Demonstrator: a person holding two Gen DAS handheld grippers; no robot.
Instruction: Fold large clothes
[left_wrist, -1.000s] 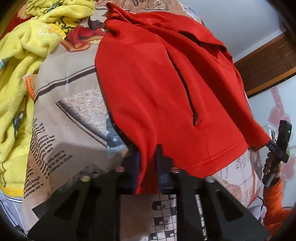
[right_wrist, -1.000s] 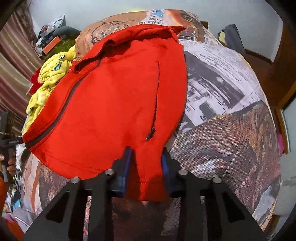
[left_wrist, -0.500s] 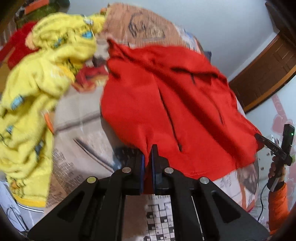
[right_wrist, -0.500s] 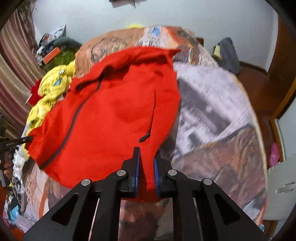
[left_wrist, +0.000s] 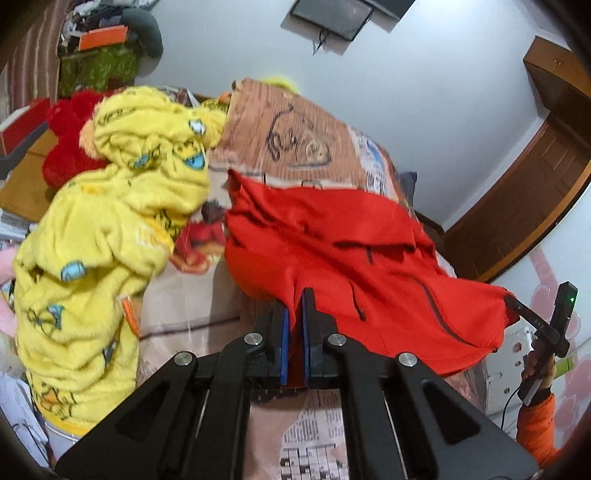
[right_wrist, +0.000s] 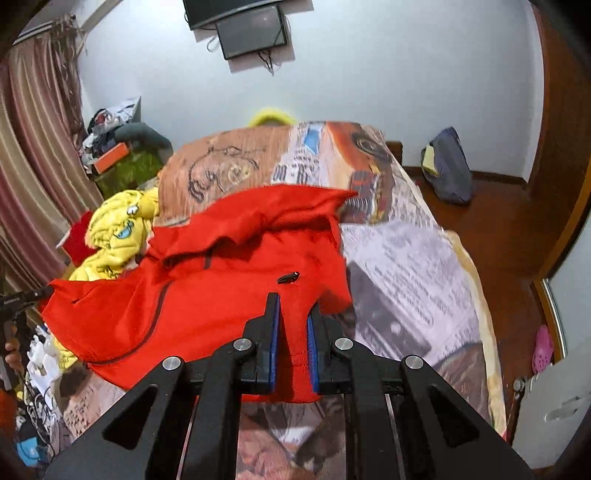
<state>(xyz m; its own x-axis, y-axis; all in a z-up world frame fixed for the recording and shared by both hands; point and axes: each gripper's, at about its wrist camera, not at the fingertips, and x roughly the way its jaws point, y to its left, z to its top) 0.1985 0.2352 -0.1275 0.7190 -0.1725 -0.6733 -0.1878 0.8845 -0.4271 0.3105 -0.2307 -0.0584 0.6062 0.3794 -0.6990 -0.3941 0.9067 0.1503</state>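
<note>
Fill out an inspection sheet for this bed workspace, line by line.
Surface: bed cover with newspaper print.
Job's things: red jacket, near hem off the bed.
Clutter: yellow fleece garment beside the jacket.
Grippers: left hand-held gripper shut on one hem corner; right hand-held gripper has just been closing, pinching the other.
Cables: wires dangle under the wall screen.
Surroundings: dark bag on wooden floor, curtain.

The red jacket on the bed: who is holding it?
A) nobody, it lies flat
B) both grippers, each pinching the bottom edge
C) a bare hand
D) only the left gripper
B: the left gripper and the right gripper are each shut on the hem of the red jacket, at opposite ends.
</note>
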